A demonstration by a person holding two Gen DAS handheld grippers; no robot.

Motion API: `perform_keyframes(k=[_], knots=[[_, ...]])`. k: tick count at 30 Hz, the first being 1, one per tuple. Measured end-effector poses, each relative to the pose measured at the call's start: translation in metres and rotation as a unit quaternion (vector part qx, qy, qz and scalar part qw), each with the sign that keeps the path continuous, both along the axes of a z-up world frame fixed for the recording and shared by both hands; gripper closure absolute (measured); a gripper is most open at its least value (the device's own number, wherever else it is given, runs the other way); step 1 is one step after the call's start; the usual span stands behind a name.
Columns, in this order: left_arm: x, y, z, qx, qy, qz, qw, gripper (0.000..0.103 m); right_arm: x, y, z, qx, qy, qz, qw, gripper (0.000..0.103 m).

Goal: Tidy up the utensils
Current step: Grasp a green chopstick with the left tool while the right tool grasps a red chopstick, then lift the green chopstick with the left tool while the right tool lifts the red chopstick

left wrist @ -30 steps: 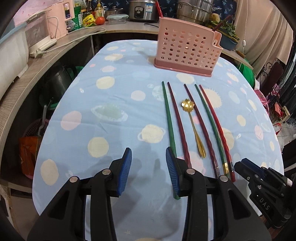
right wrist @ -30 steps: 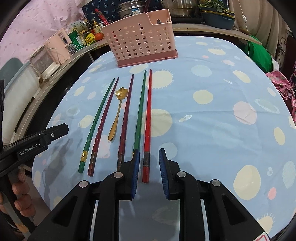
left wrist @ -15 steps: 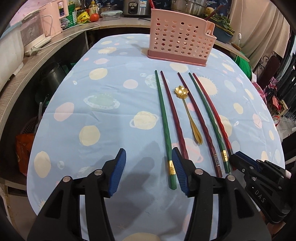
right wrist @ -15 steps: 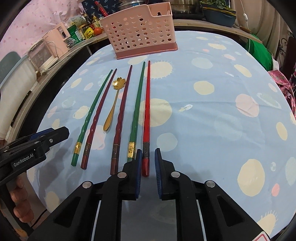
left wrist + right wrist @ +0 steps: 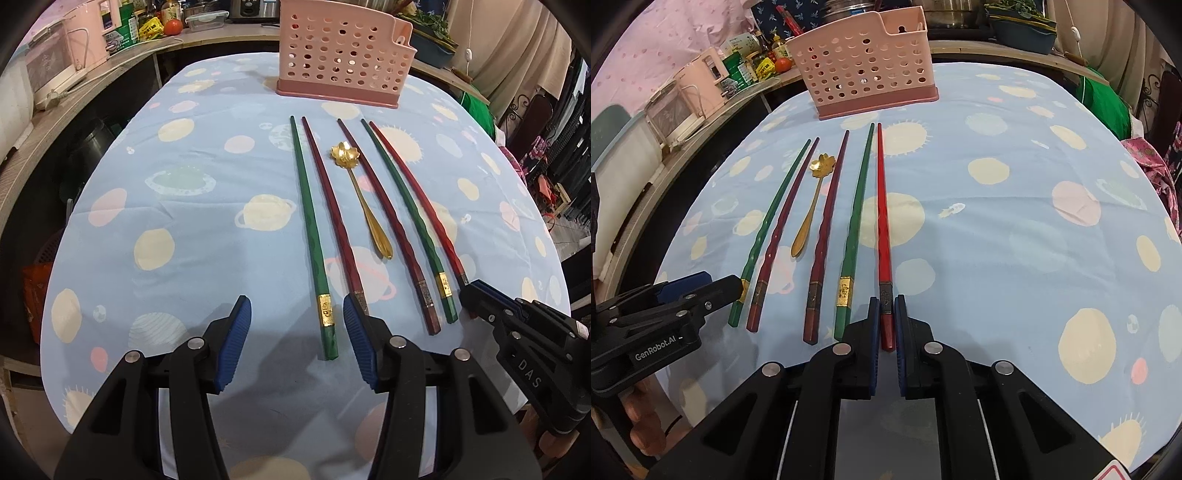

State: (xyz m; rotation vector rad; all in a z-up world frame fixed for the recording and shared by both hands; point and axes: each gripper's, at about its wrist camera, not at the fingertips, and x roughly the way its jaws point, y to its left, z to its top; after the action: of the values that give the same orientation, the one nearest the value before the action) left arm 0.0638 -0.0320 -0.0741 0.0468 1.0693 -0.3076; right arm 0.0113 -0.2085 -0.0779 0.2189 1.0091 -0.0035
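Several chopsticks and a gold flower-bowl spoon (image 5: 360,192) lie in a row on the blue spotted tablecloth. A pink perforated utensil basket (image 5: 341,53) stands at the far end; it also shows in the right wrist view (image 5: 866,64). My left gripper (image 5: 297,332) is open, its jaws either side of the butt of the leftmost green chopstick (image 5: 312,236). My right gripper (image 5: 885,319) is closed on the butt of the bright red chopstick (image 5: 882,210), which lies flat on the cloth. The right gripper shows in the left wrist view (image 5: 480,299).
A green chopstick (image 5: 855,229) lies just left of the red one, then dark red ones (image 5: 825,229). A counter with a pink appliance (image 5: 88,37), bottles and pots runs along the left and back. The table edge is close in front.
Both grippers have drawn back toward the chopsticks' butt ends. The right jaws have narrowed until they grip the red chopstick. The left jaws stay open around the green one.
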Motion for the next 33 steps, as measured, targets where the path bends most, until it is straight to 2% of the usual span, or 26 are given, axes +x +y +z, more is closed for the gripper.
perform_keyframes(k=[9, 11, 13, 17, 19, 21, 33], knots=[[-0.001, -0.001, -0.006, 0.003, 0.002, 0.0, 1.0, 0.055, 0.0, 0.0, 0.0, 0.0, 0.0, 0.0, 1.0, 0.095], [-0.002, -0.001, -0.005, 0.005, 0.0, 0.0, 1.0, 0.059, -0.001, 0.0, 0.0, 0.0, 0.0, 0.0, 1.0, 0.095], [-0.002, 0.0, -0.005, 0.005, -0.001, 0.001, 1.0, 0.069, 0.0, 0.0, 0.0, 0.0, 0.0, 0.0, 1.0, 0.095], [-0.002, 0.001, -0.005, 0.004, 0.0, 0.002, 1.0, 0.077, 0.0, 0.0, 0.0, -0.001, 0.0, 0.0, 1.0, 0.095], [-0.002, 0.002, -0.005, 0.004, 0.001, 0.004, 1.0, 0.088, -0.001, 0.0, 0.0, -0.004, 0.001, 0.001, 1.0, 0.095], [-0.001, 0.003, -0.005, 0.003, 0.003, 0.004, 1.0, 0.095, -0.001, 0.0, 0.0, -0.003, 0.001, 0.001, 1.0, 0.095], [-0.001, 0.008, 0.005, -0.007, 0.002, 0.009, 0.9999, 0.096, -0.005, -0.007, 0.011, 0.004, -0.01, -0.003, 1.0, 0.096]])
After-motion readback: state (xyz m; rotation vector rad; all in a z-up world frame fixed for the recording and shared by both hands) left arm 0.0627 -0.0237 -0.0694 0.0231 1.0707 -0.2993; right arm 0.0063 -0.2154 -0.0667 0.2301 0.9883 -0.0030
